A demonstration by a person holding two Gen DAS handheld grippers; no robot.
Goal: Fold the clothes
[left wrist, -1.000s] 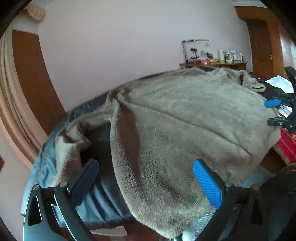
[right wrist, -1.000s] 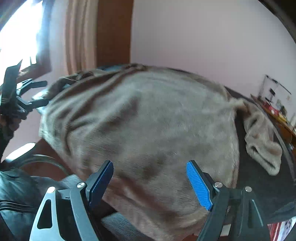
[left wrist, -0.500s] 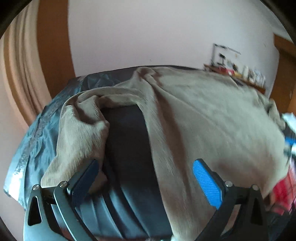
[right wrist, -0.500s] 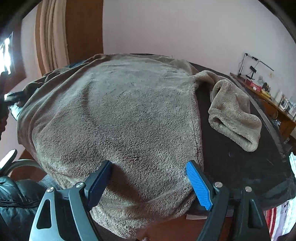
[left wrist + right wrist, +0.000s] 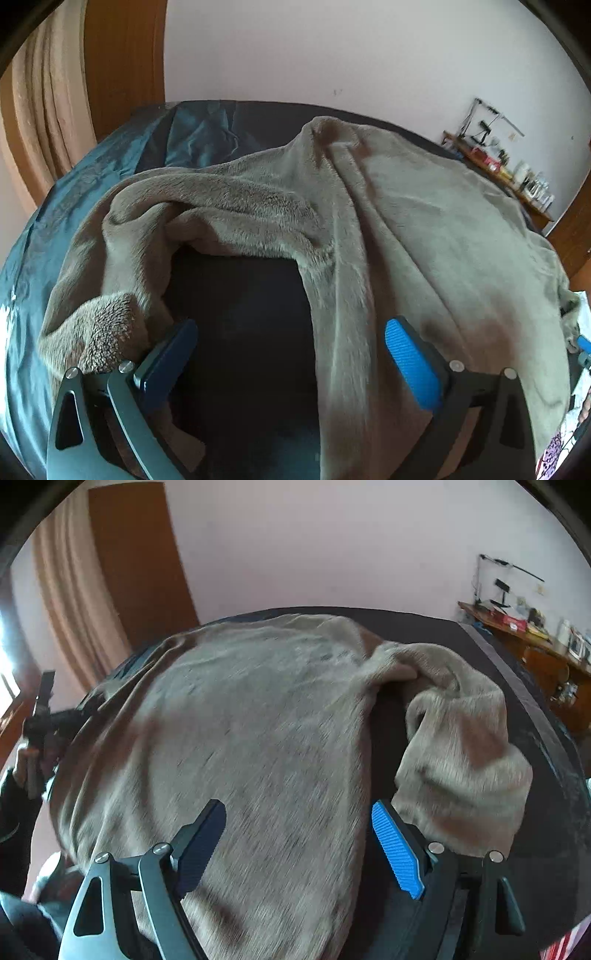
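On the bed [image 5: 110, 162], over a dark blue-grey cover: one grey-brown fleece top [image 5: 424, 221], spread flat, body in the middle, a sleeve thrown out to each side.

Left sleeve [image 5: 122, 258]: curls round a bare patch of cover, its cuff [image 5: 96, 336] bunched just beside the left claw [image 5: 288, 354]. Claw spread wide, nothing between the pads.

Body of the top [image 5: 240, 720]: lies fairly smooth, lower hem hanging over the near edge of the bed. Right claw [image 5: 299, 838] spread above it, holding nothing.

Right sleeve [image 5: 461, 738]: doubled on itself, cuff end heaped close by the blue pad.

Handling, as judged: soft, thick, limp pile; light but bulky; no stiffness, so it will sag from any one pinch and drag on the cover. It should hold well in the pads. Best holds are the cuffs, each near its claw, for folding the sleeves across the body.

Surroundings: curtain [image 5: 40, 110] and wooden door frame [image 5: 122, 66] at left; pale wall; cluttered wooden desk [image 5: 524, 638] at far right, well apart. Nothing lies on the top; only the bunched sleeves hinder.
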